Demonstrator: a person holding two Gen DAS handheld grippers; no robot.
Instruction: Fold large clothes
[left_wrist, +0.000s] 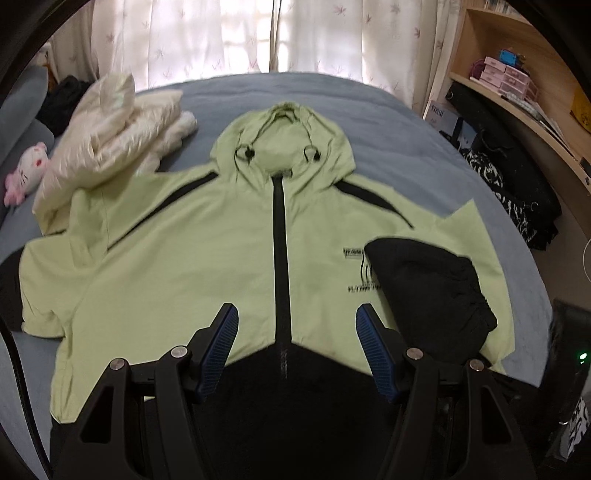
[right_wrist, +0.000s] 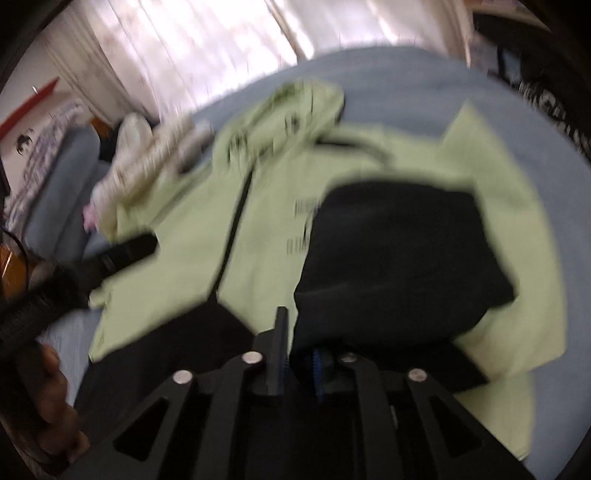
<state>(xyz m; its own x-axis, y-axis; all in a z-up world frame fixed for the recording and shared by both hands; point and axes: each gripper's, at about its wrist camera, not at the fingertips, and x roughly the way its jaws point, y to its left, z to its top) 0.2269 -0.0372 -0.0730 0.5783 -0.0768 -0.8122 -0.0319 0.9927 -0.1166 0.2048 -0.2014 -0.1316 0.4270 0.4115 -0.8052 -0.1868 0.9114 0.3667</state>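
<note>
A light green hooded jacket (left_wrist: 184, 258) lies front up on the blue bed (left_wrist: 406, 122), zip shut, black hem toward me. Its right-hand sleeve is folded in, and the black sleeve end (left_wrist: 424, 295) rests on the chest print. My left gripper (left_wrist: 297, 310) hovers open over the zip just above the hem, blue pads wide apart with nothing between them. The right wrist view is blurred. There my right gripper (right_wrist: 299, 339) sits at the near edge of the black sleeve end (right_wrist: 388, 258), jaws a little apart. The cloth covers its right fingertip.
A cream padded bundle (left_wrist: 118, 129) and a pink plush toy (left_wrist: 29, 170) lie at the bed's back left. Dark clothes (left_wrist: 509, 177) hang at the right edge below a wooden shelf (left_wrist: 517, 92). A person's hand (right_wrist: 48, 387) shows low left in the right wrist view.
</note>
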